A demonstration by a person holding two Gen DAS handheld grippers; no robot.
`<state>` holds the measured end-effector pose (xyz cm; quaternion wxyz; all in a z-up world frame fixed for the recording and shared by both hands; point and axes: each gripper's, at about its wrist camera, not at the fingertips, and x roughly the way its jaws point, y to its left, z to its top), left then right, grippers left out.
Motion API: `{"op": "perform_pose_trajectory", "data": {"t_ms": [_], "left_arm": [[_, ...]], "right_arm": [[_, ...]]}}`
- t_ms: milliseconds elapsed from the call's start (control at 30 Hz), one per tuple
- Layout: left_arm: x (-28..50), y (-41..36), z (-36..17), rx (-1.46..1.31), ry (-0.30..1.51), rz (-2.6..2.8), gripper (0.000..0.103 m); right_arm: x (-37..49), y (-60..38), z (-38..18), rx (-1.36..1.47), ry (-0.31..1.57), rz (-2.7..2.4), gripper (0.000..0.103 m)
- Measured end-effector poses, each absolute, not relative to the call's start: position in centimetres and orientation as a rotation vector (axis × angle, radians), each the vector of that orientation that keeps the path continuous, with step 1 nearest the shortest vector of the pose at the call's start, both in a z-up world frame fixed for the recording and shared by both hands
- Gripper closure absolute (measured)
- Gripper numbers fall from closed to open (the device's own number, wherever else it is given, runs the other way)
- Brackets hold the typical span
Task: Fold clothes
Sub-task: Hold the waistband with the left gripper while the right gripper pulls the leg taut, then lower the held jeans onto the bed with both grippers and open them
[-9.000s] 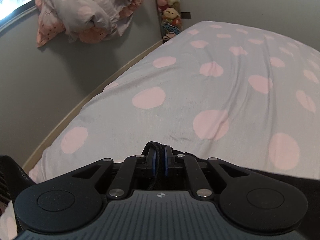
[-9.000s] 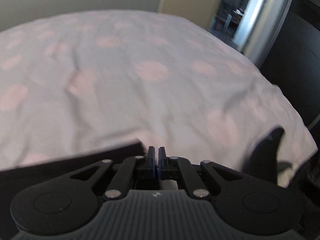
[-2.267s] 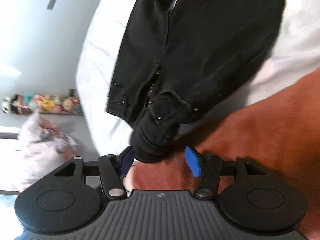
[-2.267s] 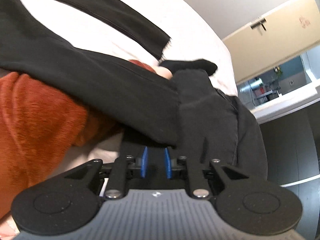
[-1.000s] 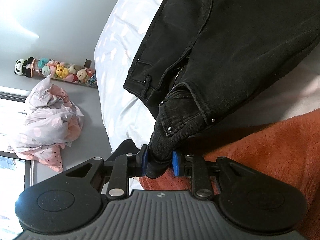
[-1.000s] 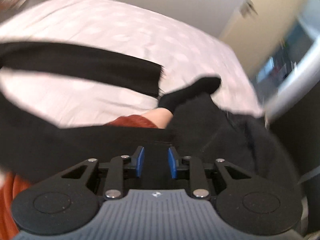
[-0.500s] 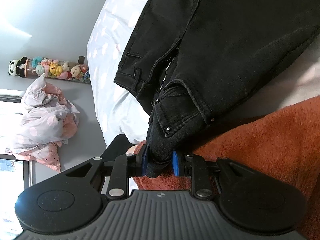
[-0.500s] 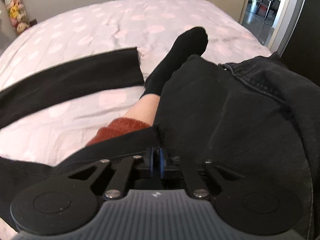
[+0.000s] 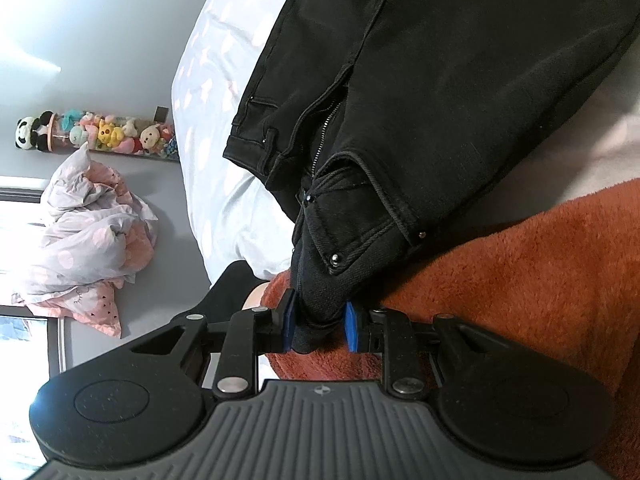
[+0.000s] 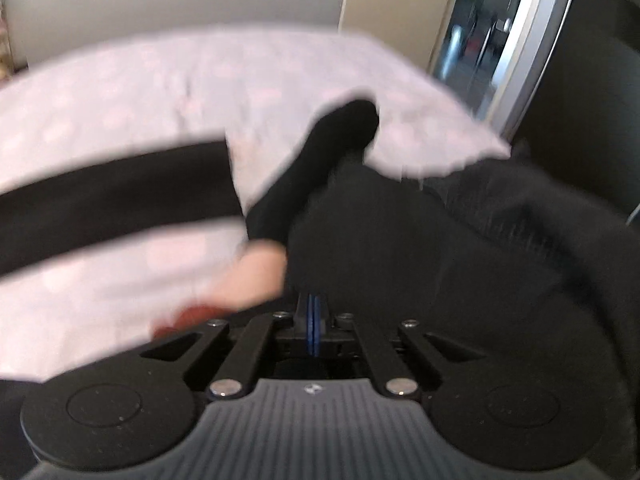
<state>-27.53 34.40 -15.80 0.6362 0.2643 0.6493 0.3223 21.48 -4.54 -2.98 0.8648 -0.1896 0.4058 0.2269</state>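
In the left wrist view, a crumpled dotted duvet lies on the floor beside the bed, and a row of plush toys stands along the wall behind it. The left tongs are clamped on a thick bunch of the waistband of the black jeans, near the bed's edge. The jeans spread away over the bed, with the zipper open. An orange fleece garment lies to the right of them.

The right wrist view is blurred. One black jeans leg lies across the bed, and a foot in a black sock rests beside it. The right tongs are pressed together; dark cloth lies just ahead of them, but I cannot tell if they pinch it.
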Motion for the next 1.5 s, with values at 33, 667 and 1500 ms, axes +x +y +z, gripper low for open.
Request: {"op": "perform_pose_trajectory", "data": {"t_ms": [33, 667, 1500], "left_arm": [[-27.5, 34.4, -15.9, 0.606, 1.483, 0.735, 0.075], [-27.4, 34.3, -16.0, 0.585, 1.449, 0.779, 0.075], [-28.5, 35.6, -11.6, 0.373, 1.304, 0.913, 0.076]], "right_arm": [[21.4, -5.0, -3.0, -0.413, 0.861, 0.474, 0.103], [1.0, -8.4, -1.0, -1.407, 0.361, 1.124, 0.041], [0.2, -12.2, -0.8, -1.341, 0.321, 0.963, 0.096]]}}
